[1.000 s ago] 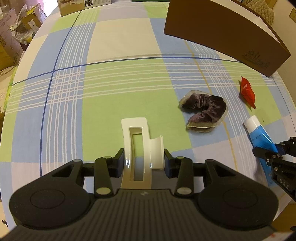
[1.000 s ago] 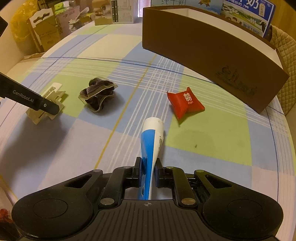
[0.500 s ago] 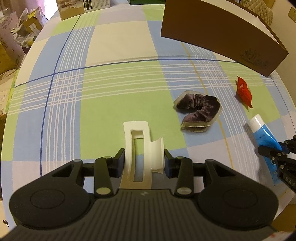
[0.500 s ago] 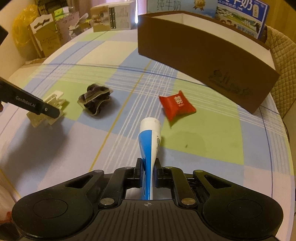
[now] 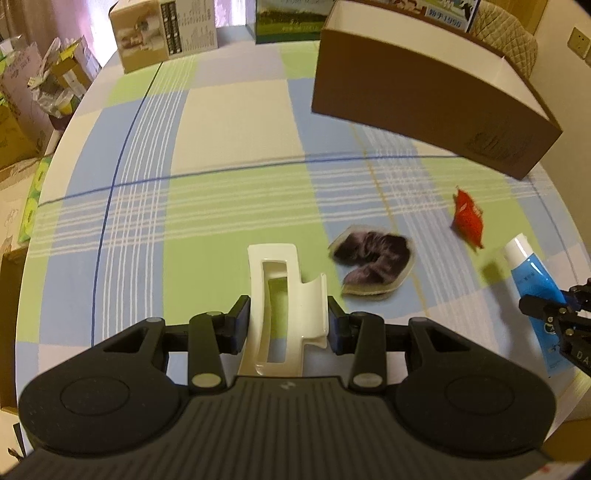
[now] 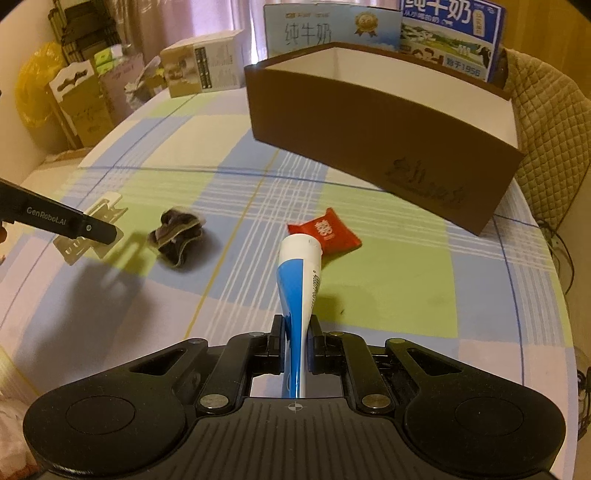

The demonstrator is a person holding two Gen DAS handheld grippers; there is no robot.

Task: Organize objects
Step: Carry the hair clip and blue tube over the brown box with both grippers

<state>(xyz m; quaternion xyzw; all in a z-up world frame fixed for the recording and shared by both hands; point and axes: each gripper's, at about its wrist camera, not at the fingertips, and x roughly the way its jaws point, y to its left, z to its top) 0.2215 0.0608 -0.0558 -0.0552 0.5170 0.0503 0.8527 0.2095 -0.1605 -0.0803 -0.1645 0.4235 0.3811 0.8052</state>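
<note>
A cream hair claw clip (image 5: 282, 306) is clamped between the pads of the left gripper (image 5: 286, 325) and is seen clear of the tablecloth (image 5: 229, 122), its long frame pointing away from the camera. A blue-and-white tube (image 6: 300, 291) is pinched flat-end-first by the right gripper (image 6: 297, 334), jaws drawn close together on it, with the white cap pointing forward above the cloth. In the left wrist view the same tube (image 5: 532, 284) and the right gripper (image 5: 554, 317) are seen at the right edge.

Left lying on the checked cloth: a dark purple scrunchie (image 5: 373, 264), just right of the clip, and a red packet (image 6: 325, 230) bearing a white character, just beyond the tube's cap. A brown open box (image 6: 380, 136) with a white inside stands farther back. Milk cartons (image 6: 448, 35) are seen behind the box, and a small printed carton (image 5: 166, 35) at the far left of the table.
</note>
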